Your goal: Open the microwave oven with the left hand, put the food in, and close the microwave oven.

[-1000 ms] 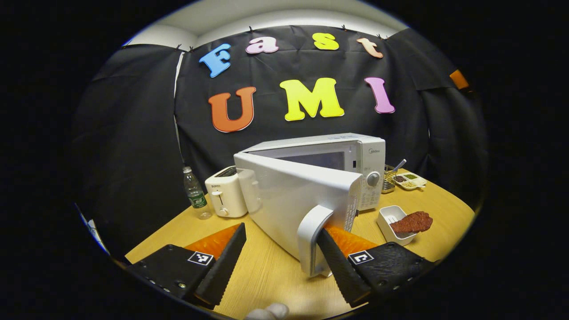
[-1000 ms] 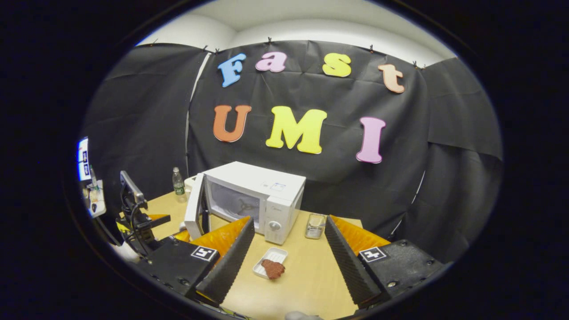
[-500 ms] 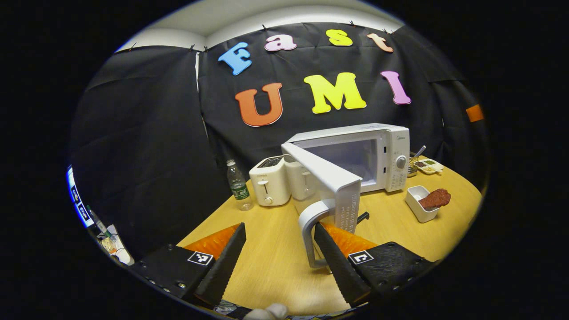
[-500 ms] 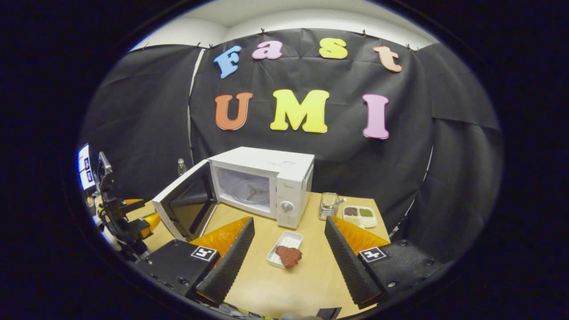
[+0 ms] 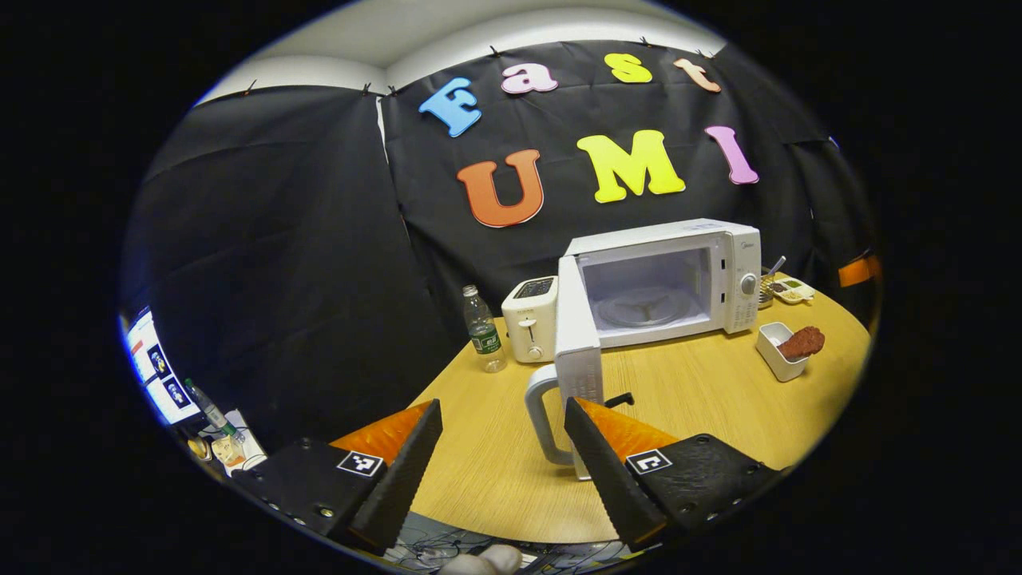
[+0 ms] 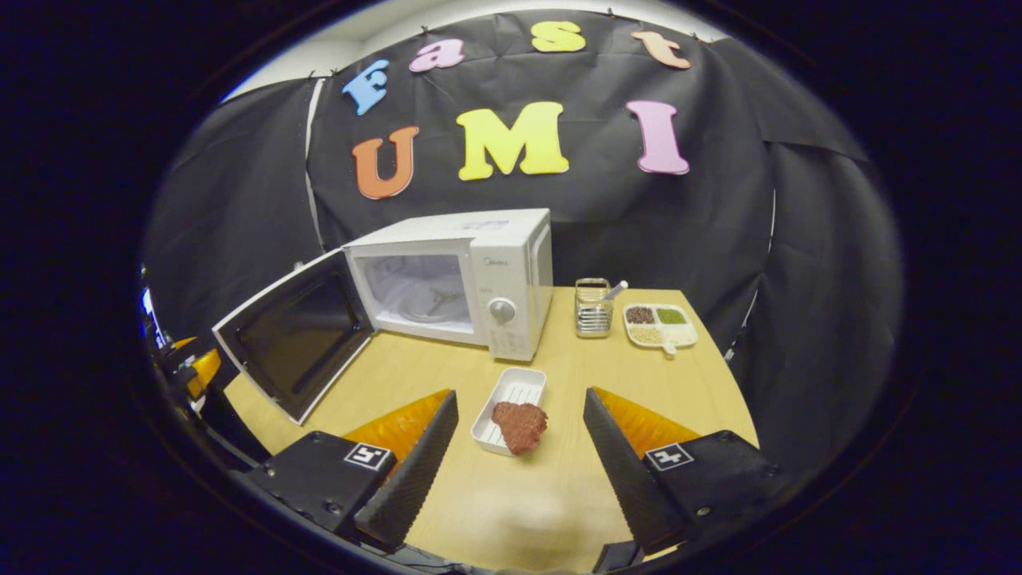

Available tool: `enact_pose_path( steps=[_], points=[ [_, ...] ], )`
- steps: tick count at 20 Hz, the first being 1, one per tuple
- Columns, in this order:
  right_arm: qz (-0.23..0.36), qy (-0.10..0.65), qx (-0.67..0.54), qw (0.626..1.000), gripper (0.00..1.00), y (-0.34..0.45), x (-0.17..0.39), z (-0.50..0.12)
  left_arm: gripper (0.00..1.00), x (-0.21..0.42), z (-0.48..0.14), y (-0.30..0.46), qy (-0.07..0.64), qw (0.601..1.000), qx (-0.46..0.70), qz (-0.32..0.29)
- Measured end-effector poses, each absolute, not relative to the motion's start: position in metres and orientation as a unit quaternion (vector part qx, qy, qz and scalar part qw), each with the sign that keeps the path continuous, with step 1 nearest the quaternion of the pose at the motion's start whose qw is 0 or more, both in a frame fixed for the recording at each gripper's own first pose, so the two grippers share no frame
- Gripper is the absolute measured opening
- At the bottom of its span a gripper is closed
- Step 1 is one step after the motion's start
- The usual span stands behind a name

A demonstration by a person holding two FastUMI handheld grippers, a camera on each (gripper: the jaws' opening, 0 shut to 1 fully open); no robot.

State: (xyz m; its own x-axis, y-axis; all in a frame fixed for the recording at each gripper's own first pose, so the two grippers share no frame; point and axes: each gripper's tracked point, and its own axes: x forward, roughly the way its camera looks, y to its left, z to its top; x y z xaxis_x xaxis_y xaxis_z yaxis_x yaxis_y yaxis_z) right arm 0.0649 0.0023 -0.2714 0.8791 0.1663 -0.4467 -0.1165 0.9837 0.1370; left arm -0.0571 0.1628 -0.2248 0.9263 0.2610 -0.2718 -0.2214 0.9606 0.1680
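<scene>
Each gripper, left gripper and right gripper, has two ridged wedge fingers on black, screw-studded bases, each base bearing a small square black-and-white marker, orange panels behind.

A toaster and a bottle stand ahead, left of the fingers. A wire caddy and a divided dish sit far ahead, slightly right.
</scene>
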Motion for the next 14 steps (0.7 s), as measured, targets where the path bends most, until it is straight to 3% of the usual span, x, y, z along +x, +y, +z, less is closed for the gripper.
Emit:
enact_pose_path(
  steps=[4,5,6,7,8,9,11,12,13,14],
  points=[
    [0.079,0.272,0.098,0.954,0.97,0.002,0.093,-0.316,0.94,-0.066,-0.202,0.138,0.138,0.984,0.031,0.110],
    [0.084,0.284,0.110,0.949,0.84,0.004,0.100,-0.328,0.94,-0.066,-0.196,0.130,0.135,0.985,0.021,0.107],
    [0.090,0.297,0.123,0.943,0.83,0.007,0.105,-0.339,0.95,-0.064,-0.189,0.121,0.131,0.986,0.010,0.104],
    [0.094,0.311,0.141,0.935,0.90,0.009,0.109,-0.349,0.94,-0.064,-0.182,0.116,0.128,0.987,0.004,0.102],
    [0.102,0.321,0.164,0.927,0.88,0.014,0.114,-0.357,0.95,-0.062,-0.176,0.111,0.124,0.987,0.002,0.099],
    [0.101,0.333,0.180,0.920,0.74,0.015,0.116,-0.366,0.94,-0.061,-0.169,0.107,0.120,0.988,0.003,0.097],
    [0.100,0.348,0.206,0.909,0.65,0.018,0.120,-0.378,0.94,-0.057,-0.158,0.102,0.114,0.989,0.011,0.093],
    [0.092,0.357,0.210,0.905,0.74,0.014,0.123,-0.383,0.94,-0.057,-0.155,0.100,0.113,0.989,0.014,0.092],
    [0.094,0.360,0.220,0.902,0.53,0.017,0.124,-0.386,0.94,-0.056,-0.153,0.099,0.112,0.989,0.019,0.093],
    [0.096,0.363,0.228,0.898,0.49,0.018,0.125,-0.390,0.94,-0.056,-0.151,0.100,0.112,0.989,0.022,0.093]
  ],
)
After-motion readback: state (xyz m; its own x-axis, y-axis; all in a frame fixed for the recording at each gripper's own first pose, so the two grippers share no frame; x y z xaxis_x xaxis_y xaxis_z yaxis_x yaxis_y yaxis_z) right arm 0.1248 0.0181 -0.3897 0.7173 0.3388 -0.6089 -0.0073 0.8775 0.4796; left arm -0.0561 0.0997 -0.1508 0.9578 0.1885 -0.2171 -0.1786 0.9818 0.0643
